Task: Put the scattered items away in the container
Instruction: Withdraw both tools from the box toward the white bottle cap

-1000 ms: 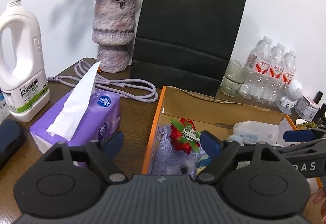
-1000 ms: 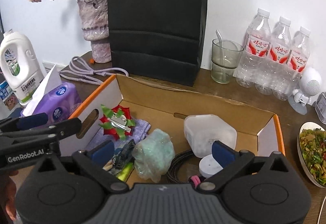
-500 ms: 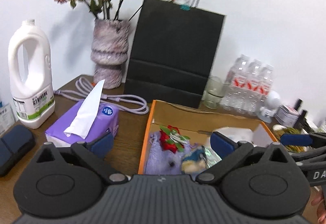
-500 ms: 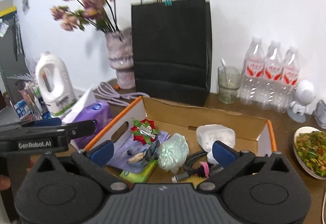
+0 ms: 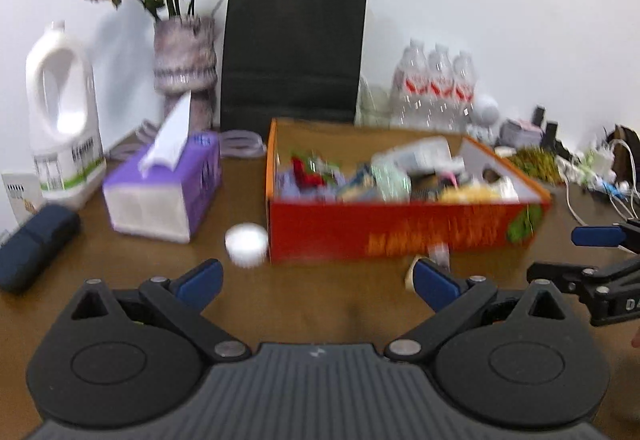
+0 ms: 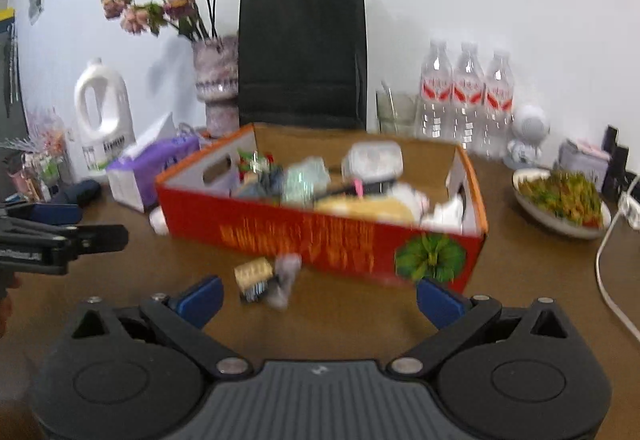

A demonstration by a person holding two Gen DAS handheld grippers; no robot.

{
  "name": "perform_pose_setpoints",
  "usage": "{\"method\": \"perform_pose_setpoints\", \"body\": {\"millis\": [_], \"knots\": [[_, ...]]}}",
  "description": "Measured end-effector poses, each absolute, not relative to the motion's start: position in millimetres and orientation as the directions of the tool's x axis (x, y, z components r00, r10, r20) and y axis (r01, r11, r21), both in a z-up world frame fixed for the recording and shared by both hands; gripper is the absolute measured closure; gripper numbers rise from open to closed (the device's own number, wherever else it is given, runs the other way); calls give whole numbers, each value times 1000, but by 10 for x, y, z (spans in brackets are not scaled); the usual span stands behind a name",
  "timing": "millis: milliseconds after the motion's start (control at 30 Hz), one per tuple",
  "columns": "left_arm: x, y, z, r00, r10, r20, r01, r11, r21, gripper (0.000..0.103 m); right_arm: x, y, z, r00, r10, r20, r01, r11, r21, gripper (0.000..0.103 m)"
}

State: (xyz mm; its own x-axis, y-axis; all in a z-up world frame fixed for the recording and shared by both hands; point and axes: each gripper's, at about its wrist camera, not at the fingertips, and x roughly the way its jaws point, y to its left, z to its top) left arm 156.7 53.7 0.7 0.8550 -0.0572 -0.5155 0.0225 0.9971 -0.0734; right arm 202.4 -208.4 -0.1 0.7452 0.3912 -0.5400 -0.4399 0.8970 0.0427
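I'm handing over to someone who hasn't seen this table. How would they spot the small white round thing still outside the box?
Find the red-fronted cardboard box in the middle of the brown table. At its near left corner, in the gap toward the purple tissue pack, a small white cap-like disc sits on the wood. It is plain white and round, unlike the blurred tan-and-grey bits before the box's front.

A black paper bag (image 5: 294, 47) stands behind a purple tissue box (image 5: 168, 185), seemingly beside three water bottles (image 6: 466, 95).
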Motion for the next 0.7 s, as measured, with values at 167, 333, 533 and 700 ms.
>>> {"method": "perform_pose_setpoints", "body": {"millis": [167,333,533,700], "knots": [[1447,583,-193,831,-57,-553,37,998,-48,0,1976,-2028,-266,726,362,-585,-421,906,39,0],[1518,717,-233,828,-48,-559,21,998,-55,0,2007,-1952,-359,727,336,-599,-397,917,32,0],[1822,890,-260,821,15,-571,-34,999,-23,0,2261,-1822,-368,766,252,-591,-335,942,-34,2],[2147,1003,-336,805,62,-589,-64,998,17,0,2550,-1732,-457,746,241,-621,-313,950,-7,4]]}}
